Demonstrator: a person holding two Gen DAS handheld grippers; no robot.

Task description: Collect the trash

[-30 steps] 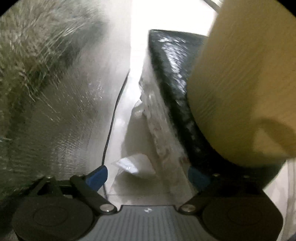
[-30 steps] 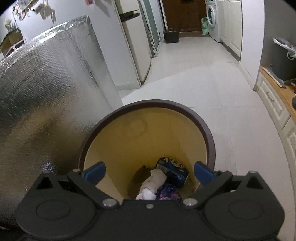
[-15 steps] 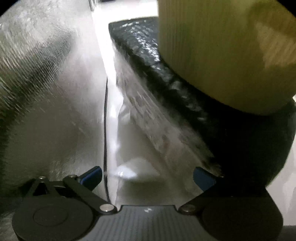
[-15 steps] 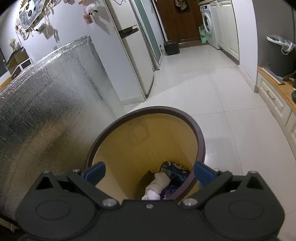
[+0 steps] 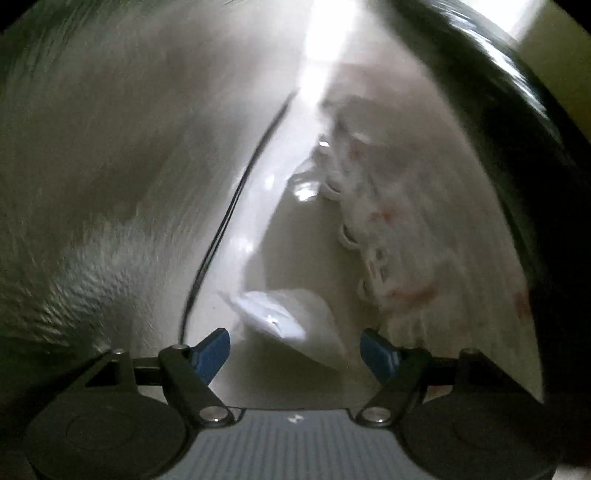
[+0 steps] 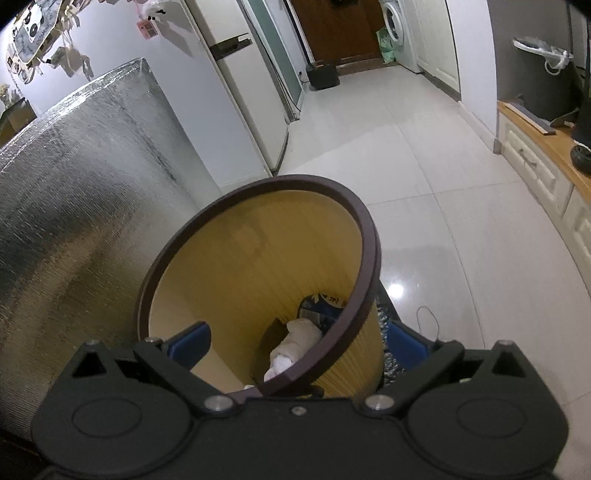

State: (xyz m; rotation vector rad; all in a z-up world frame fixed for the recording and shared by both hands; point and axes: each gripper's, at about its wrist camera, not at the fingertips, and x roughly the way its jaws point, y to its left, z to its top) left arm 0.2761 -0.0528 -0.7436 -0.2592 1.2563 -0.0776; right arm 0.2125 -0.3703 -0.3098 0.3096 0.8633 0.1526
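- Landmark throughout: the yellow waste bin (image 6: 258, 266) with the dark brown rim, standing on the pale tiled floor (image 6: 443, 206).
- Far left of the bin, in the right wrist view: a large block wrapped in silver foil insulation (image 6: 85, 177), close beside the bin wall.
- Behind the bin and to its left: a pale fridge (image 6: 236, 96) against the wall; farther back, a brown door (image 6: 332, 26) and a washing machine (image 6: 395, 29) at the end of the hallway.
- Inside the bin, at the bottom: a rolled white wad (image 6: 295, 343) next to a blue printed wrapper (image 6: 321, 306), both partly hidden by the near rim.
- Right gripper (image 6: 299, 341) straddling the bin's near rim, one blue pad inside the bin, the other outside its right wall; spread wide, no contact with the rim discernible, nothing pinched.
- Right of the bin: open floor, then white cabinets with a wooden top (image 6: 546, 162) along the wall.
- Left wrist view, heavily blurred: left gripper (image 5: 295, 349) pointing steeply down at the floor beside the bin's base, jaws apart and just now narrowing.
- Between those blue pads, slightly ahead: a crumpled white scrap of trash (image 5: 284, 314) lying on the floor, not yet pinched.
- Left of the scrap: a thin black cable (image 5: 229, 206) running along the floor beside the foil.
- Right of the scrap: a whitish plastic-wrapped bundle with reddish marks (image 5: 399, 221), under a dark glossy black bag (image 5: 517, 147); a sliver of the bin's yellow wall at the top right edge.
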